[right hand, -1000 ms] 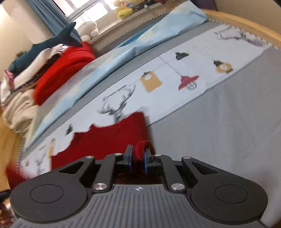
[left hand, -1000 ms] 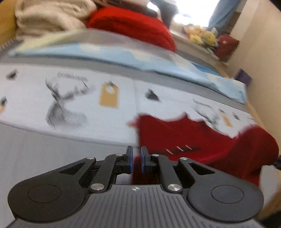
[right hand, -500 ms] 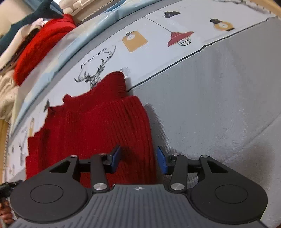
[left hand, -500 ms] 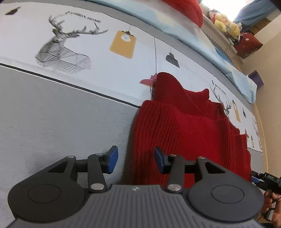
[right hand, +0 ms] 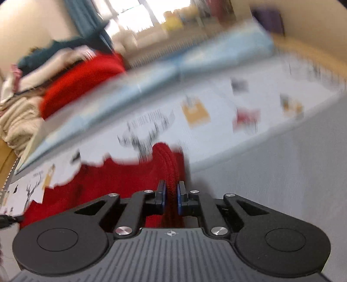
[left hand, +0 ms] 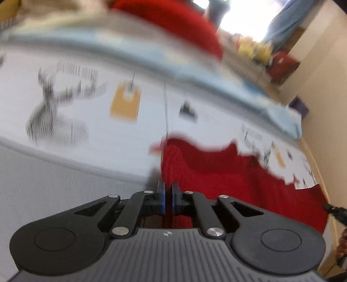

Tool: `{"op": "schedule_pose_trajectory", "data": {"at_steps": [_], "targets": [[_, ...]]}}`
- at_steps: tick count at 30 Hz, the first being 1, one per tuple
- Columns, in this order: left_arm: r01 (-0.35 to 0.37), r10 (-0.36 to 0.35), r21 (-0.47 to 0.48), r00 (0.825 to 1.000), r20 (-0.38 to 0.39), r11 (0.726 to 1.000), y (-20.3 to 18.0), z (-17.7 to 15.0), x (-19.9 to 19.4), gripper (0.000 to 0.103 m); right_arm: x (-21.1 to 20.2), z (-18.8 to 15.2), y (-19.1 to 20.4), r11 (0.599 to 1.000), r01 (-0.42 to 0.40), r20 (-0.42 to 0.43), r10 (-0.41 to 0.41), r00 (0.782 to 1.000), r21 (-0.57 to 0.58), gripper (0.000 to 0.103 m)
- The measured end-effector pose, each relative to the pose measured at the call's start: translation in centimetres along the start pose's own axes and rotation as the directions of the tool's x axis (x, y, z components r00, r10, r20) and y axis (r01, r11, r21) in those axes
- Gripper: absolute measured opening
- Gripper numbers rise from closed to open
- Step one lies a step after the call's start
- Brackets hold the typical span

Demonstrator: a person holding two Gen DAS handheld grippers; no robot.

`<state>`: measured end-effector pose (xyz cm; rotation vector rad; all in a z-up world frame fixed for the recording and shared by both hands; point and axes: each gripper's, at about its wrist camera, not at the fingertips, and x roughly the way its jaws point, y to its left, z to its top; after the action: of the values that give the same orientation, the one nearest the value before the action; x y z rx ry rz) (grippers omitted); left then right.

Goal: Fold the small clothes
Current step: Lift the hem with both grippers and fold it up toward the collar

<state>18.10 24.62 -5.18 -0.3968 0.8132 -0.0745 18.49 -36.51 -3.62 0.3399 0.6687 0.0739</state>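
Nearest the left wrist camera, the left gripper (left hand: 168, 196) has just clamped down, jaws all but together on the near left edge of the red knit sweater (left hand: 227, 173); only a thin sliver of red shows between the blue pads. Right wrist view: right gripper (right hand: 171, 196) has likewise just closed, pinching a thick ribbed fold of the same sweater (right hand: 121, 175) at its right edge, the knit bunched plainly between the pads, clearer than on the left. Sweater lies spread on the bed's grey cover (right hand: 292, 164), its far edge over the white printed band (left hand: 97, 121) with deer and lamp motifs. Left view alone shows a second hand (left hand: 343, 243) at the right border. Beyond: pale blue bedding (right hand: 195, 63), a red blanket (right hand: 80, 84) on piled linens, a bright window (right hand: 132, 17). Both frames motion-blurred.
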Motion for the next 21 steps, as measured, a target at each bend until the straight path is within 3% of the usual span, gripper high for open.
{"op": "schedule_pose_trajectory", "data": {"at_steps": [2, 5, 7, 11, 14, 16, 18, 21], "targets": [[-0.02, 0.015, 0.042, 0.994, 0.109, 0.999, -1.3, 0.6, -1.2, 0.005, -1.4, 0.6, 0.9, 0.999, 0.017, 0.122, -0.014, 0.992, -0.03, 0.009], [-0.115, 0.085, 0.104, 0.963, 0.258, 0.988, -3.4, 1.2, -2.1, 0.005, -1.9, 1.2, 1.7, 0.997, 0.059, 0.258, -0.045, 0.965, -0.045, 0.009], [-0.169, 0.137, 0.1, 0.952, 0.274, 0.98, -4.3, 1.9, -1.2, 0.009, -0.5, 1.6, 1.8, 0.997, 0.073, 0.249, -0.061, 0.967, -0.038, 0.011], [-0.124, 0.116, 0.073, 0.988, 0.106, 0.99, -4.4, 2.3, 1.4, 0.036, 4.4, 1.4, 0.0, 0.989, 0.132, 0.01, -0.133, 0.991, 0.073, 0.023], [-0.103, 0.107, 0.1, 0.994, -0.034, 0.99, -4.4, 1.7, 2.6, 0.036, 6.4, -0.2, -1.0, 0.982, 0.162, -0.195, -0.141, 0.971, 0.098, 0.028], [-0.089, 0.101, 0.081, 0.982, -0.16, 0.993, -3.7, 0.7, 3.3, 0.042, 6.5, -1.3, -1.4, 0.981, 0.175, -0.276, -0.145, 0.95, 0.087, 0.036], [-0.077, 0.089, 0.055, 0.955, -0.283, 0.996, -2.9, -0.4, 4.0, 0.046, 5.9, -2.1, -1.7, 0.98, 0.18, -0.307, -0.146, 0.941, 0.083, 0.045], [-0.094, 0.127, 0.107, 0.922, -0.365, 0.99, -2.4, -2.1, 3.8, 0.047, 4.8, -3.3, -2.4, 0.986, 0.139, -0.356, -0.098, 0.929, 0.092, 0.046]]}}
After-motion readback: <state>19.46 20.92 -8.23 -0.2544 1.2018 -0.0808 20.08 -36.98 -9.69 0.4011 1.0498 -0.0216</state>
